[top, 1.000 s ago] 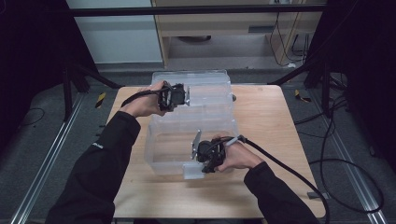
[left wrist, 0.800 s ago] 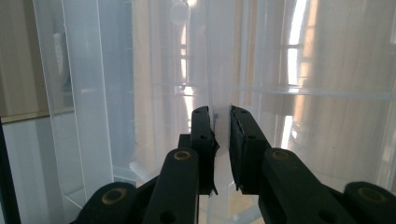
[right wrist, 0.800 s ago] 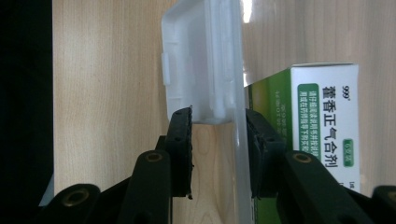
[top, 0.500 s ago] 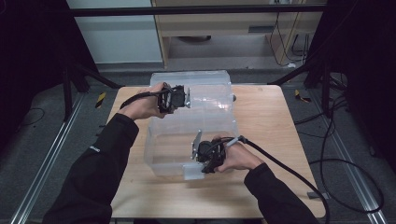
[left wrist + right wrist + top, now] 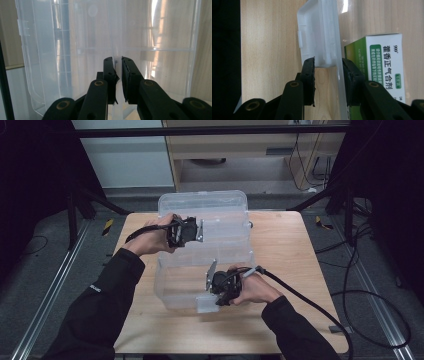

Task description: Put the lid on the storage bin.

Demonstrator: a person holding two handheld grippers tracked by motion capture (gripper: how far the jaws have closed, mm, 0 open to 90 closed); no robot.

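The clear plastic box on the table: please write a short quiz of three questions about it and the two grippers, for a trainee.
1. True or false: the left gripper has its jaws around a thin wall of the clear plastic box.
2. What does the right gripper hold? A) a cable B) the box's white latch and front wall C) nothing
3. Fill in: behind the clear wall, in the right gripper view, lies a green and white ____.

Key: 1 true; 2 B; 3 carton.

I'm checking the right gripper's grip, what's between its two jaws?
In the right gripper view, the right gripper has the clear bin's front wall and white latch between its jaws; a green medicine box sits behind the wall.
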